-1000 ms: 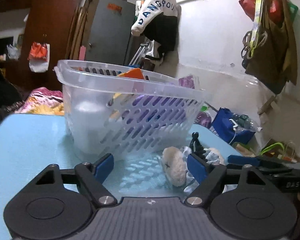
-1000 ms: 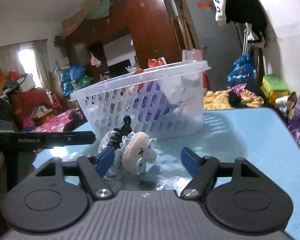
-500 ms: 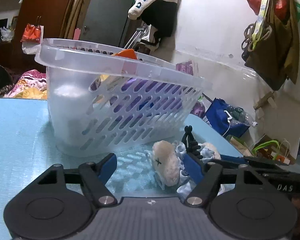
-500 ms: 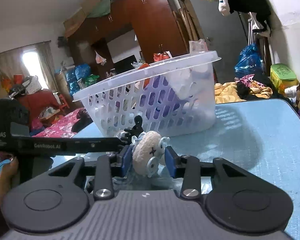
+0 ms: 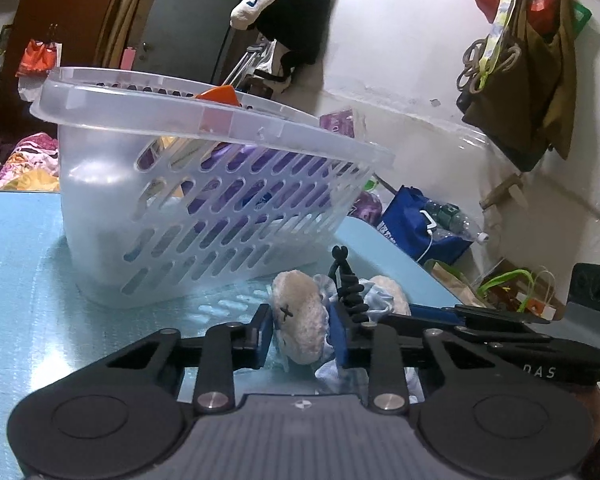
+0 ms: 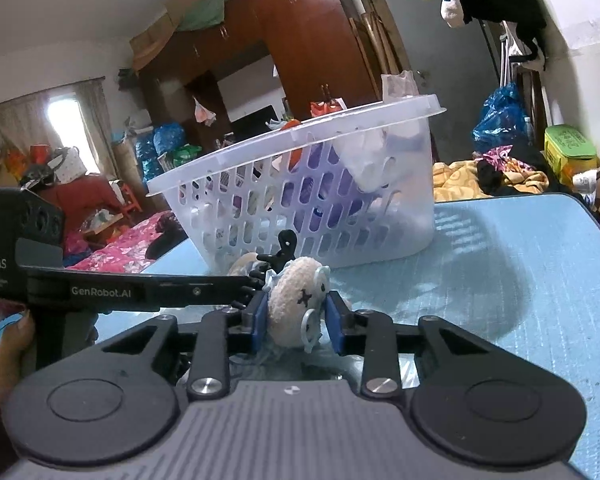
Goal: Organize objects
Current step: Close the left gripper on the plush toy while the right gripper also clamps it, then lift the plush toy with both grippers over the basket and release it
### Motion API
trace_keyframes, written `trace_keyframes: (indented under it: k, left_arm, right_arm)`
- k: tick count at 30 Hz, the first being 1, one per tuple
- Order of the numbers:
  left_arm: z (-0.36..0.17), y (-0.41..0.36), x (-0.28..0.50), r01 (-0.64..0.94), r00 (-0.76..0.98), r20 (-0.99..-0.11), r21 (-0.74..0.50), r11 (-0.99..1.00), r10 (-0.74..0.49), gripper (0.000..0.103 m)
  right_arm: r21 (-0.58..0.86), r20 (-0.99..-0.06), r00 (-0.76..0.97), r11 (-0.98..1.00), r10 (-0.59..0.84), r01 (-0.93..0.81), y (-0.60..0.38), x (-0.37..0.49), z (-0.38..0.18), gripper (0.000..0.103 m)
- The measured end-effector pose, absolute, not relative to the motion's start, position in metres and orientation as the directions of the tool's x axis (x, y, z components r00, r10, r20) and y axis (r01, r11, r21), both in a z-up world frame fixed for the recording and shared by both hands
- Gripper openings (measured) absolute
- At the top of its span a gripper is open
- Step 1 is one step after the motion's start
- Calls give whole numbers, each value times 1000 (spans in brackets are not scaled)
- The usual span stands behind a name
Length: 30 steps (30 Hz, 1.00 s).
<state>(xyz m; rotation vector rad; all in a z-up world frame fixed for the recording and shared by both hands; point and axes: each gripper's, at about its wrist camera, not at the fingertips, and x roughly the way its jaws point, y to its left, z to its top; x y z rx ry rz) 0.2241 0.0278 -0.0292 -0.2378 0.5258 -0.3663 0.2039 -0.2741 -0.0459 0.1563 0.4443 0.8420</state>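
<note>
Two cream plush pads with blue frills and a black claw hair clip (image 5: 346,280) lie bunched on the blue table in front of a clear slotted basket (image 5: 204,184). My left gripper (image 5: 300,334) is shut on one cream plush pad (image 5: 300,320). My right gripper (image 6: 298,316) is shut on the other cream plush pad (image 6: 294,304), with the clip (image 6: 282,254) just behind it. The two grippers cross each other at the bundle. The basket (image 6: 320,184) holds purple and orange items.
The blue table (image 6: 520,272) ends at the right, with bags and bottles on the floor beyond (image 5: 424,228). Bags hang on the wall (image 5: 528,64). A bed with flowered covers (image 6: 116,248) lies past the far edge.
Both grippers moved in on the plush bundle and closed: the right one first, then the left one, each onto a cream pad.
</note>
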Motion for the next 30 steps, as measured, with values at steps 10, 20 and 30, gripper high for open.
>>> trace_keyframes:
  k: [10, 20, 30]
  left_arm:
    - [-19, 22, 200, 323, 846, -344, -278, 905, -408, 32]
    - [1, 19, 174, 338, 876, -259, -275, 900, -408, 32]
    - [94, 26, 174, 283, 938, -154, -172, 943, -310, 32]
  right_arm:
    - [279, -242, 596, 644, 765, -713, -281, 190, -38, 31]
    - [212, -186, 612, 639, 769, -739, -281, 173, -11, 31]
    - [55, -132, 629, 639, 766, -767, -243, 192, 84, 31]
